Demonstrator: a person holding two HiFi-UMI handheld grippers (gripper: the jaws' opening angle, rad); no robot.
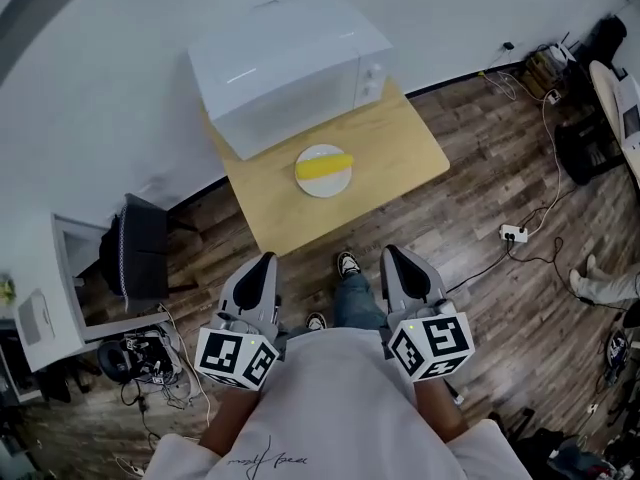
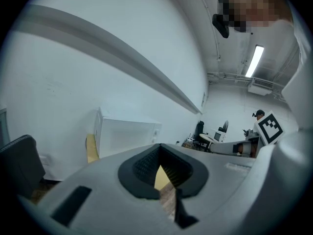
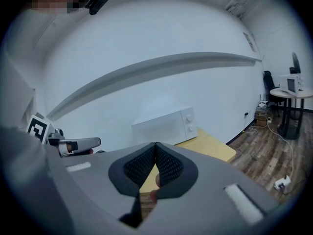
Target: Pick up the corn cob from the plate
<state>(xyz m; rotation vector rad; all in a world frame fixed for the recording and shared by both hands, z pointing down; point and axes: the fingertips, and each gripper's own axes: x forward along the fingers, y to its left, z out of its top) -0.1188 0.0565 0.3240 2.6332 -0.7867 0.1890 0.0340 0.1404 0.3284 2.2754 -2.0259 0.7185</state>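
The right gripper is closed on nothing, its ribbed pads meeting at the tips. The left gripper looks the same, pads together and empty, though we judge that from its own view alone, where the contact is dim. Both sit well short of the microwave, off the near edge of the table, over the floor.

Corn cob: lies on its side on the plate, just in front of the microwave door, long axis roughly parallel to that door. Untouched.

Handling, our estimate: stiff, light, round in section, so it may roll on the plate when nudged. Kernel rows should give the pads some bite; a wet or glossy surface would slip. We would take it across the middle, one jaw on the side toward the microwave, the other on the side away from it, jaws opened first.

Containers: the plate holds the cob only; its rim is shallow and it may slide. Microwave door shut; contents unseen.
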